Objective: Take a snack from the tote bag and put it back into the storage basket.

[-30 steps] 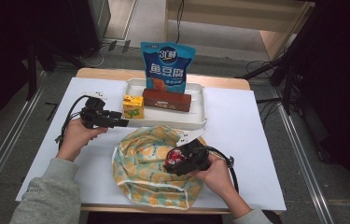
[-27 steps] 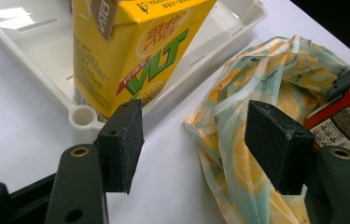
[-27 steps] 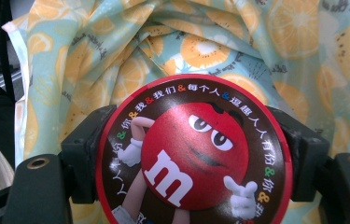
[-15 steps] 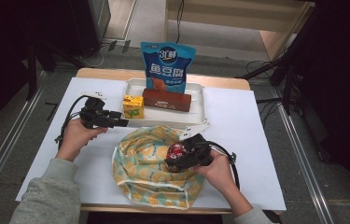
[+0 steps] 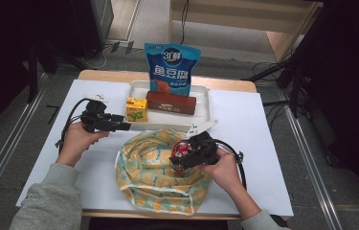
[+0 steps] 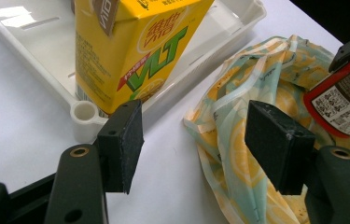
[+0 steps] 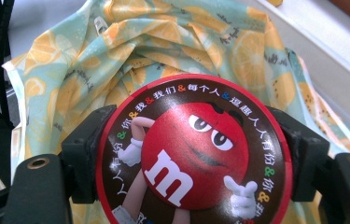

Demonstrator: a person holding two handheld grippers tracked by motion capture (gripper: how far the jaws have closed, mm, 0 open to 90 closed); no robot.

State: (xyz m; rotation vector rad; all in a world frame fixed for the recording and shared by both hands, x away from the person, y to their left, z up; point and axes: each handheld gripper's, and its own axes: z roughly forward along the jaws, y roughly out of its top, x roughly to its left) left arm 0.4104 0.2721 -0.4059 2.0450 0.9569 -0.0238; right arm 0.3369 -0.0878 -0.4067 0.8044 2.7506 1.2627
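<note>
Right gripper [image 5: 181,160] now shifted toward 12 o'clock over the lemon-print bag [image 5: 143,167], pinching the red candy tin [image 7: 193,151] above its opening. Ready for lowering in. Left gripper [image 6: 193,140] spread, idle by the tray [image 6: 84,114].

white "m" on the red m&m's candy tin [image 7: 191,158] clamped in the right gripper [image 7: 189,154]; "vlt" on the yellow lemon tea carton [image 6: 130,51] ahead of the left gripper [image 6: 196,140]; "鱼豆腐" on the blue snack bag [image 5: 170,69].

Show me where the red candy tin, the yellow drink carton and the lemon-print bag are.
red candy tin [image 7: 195,151], right gripper view, middle of its round lid
yellow drink carton [image 6: 130,51], left gripper view, its printed front face
lemon-print bag [image 5: 143,165], high view, bare fabric left of the tin
</note>
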